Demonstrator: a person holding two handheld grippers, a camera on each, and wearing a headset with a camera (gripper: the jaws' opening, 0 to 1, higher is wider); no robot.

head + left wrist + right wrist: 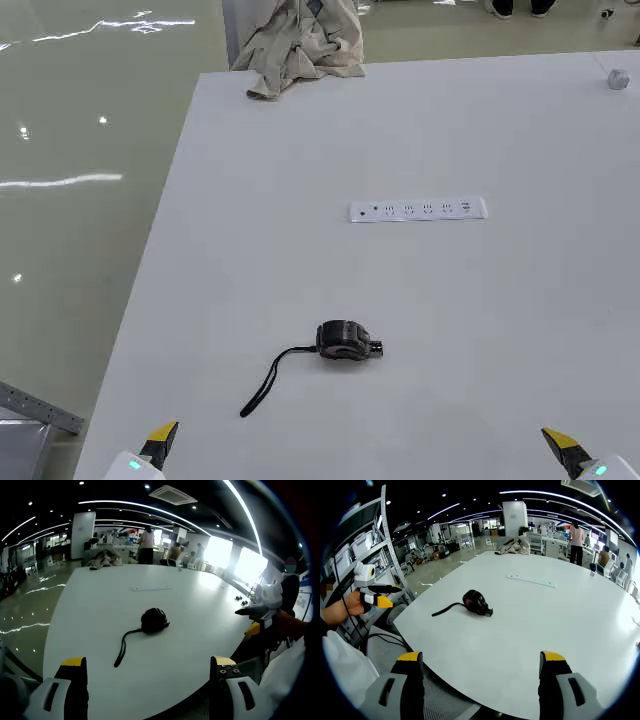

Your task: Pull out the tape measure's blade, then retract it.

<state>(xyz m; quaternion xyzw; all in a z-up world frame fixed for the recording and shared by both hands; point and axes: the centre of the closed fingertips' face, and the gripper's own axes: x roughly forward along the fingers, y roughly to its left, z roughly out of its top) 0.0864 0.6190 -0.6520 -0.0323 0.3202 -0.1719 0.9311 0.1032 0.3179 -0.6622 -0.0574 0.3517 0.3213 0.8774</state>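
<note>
You have not started yet: your left gripper (148, 661) and right gripper (480, 656) are wide open and empty, and the tape measure (347, 341) lies on the white table (300, 150) ahead, so next grab its body and blade tip.

I see a white table (250, 200) with a white power strip (417, 210) lying flat on it. Nearer me than the strip lies the black tape measure (345, 341), its strap (265, 385) trailing left. Beyond the strip, at the far edge, lies a crumpled beige cloth (300, 45) — and off to the strip's far right, a small grey object (618, 79).
</note>
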